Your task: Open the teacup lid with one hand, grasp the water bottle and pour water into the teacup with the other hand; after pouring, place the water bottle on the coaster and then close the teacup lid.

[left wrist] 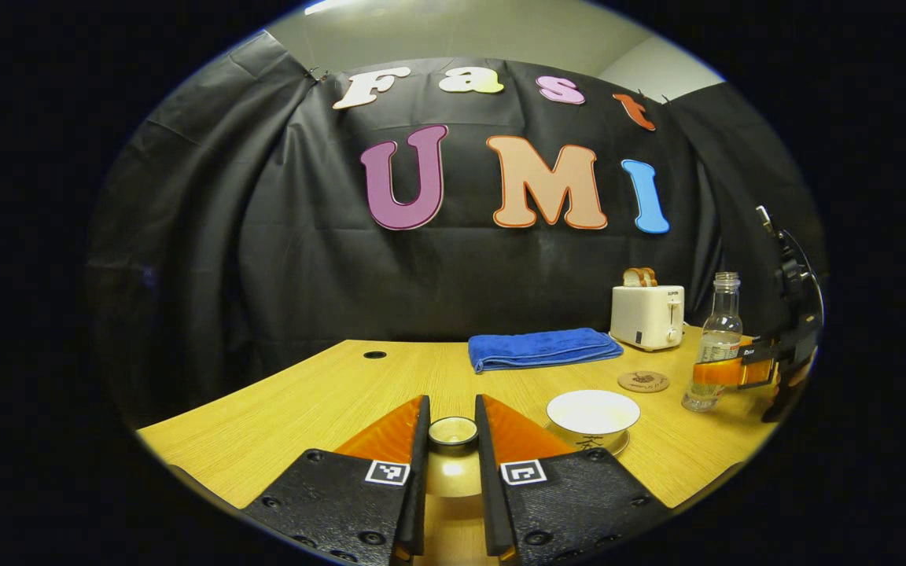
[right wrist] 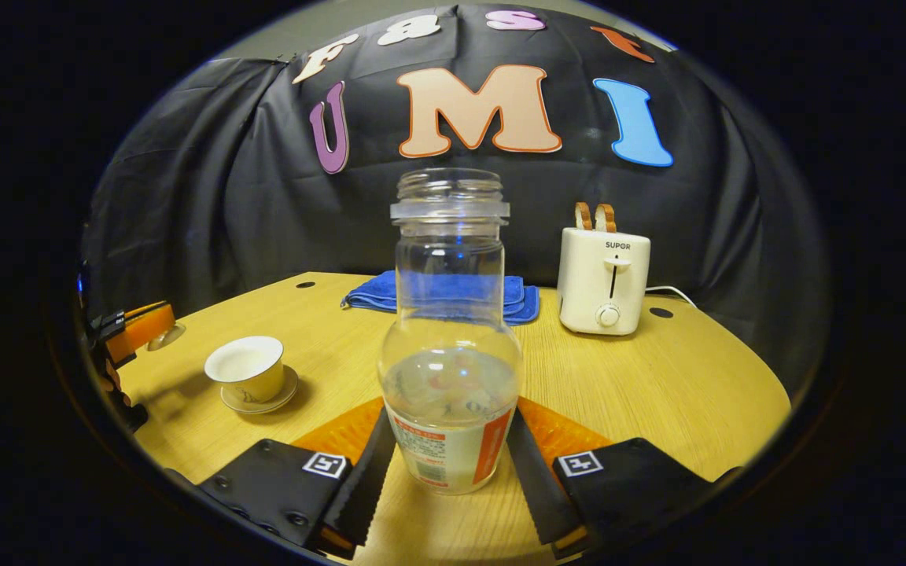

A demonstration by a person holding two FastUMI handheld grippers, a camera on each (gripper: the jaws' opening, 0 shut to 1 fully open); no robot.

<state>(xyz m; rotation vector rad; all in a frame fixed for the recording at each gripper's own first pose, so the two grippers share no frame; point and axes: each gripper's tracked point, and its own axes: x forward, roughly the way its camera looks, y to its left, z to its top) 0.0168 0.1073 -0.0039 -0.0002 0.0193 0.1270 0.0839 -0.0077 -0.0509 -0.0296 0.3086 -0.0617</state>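
My left gripper [left wrist: 451, 402] is shut on the knob of the teacup lid [left wrist: 453, 432] and holds it off the cup. To its right the white teacup [left wrist: 593, 412] stands uncovered on its saucer. In the right gripper view the same teacup [right wrist: 246, 368] sits at the left, with the left gripper [right wrist: 138, 330] and the lid [right wrist: 163, 338] beyond it. My right gripper [right wrist: 450, 424] is shut on the clear, uncapped water bottle [right wrist: 451, 354], which is partly filled. From the left gripper view the bottle [left wrist: 716, 346] leans slightly in the right gripper [left wrist: 728, 371]. A round cork coaster [left wrist: 643, 382] lies between cup and bottle.
A white toaster [right wrist: 604, 279] with bread in its slots stands at the back of the wooden table [right wrist: 657, 393]. A folded blue towel [left wrist: 539, 348] lies to the toaster's left. Small cable holes [left wrist: 374, 354] dot the tabletop.
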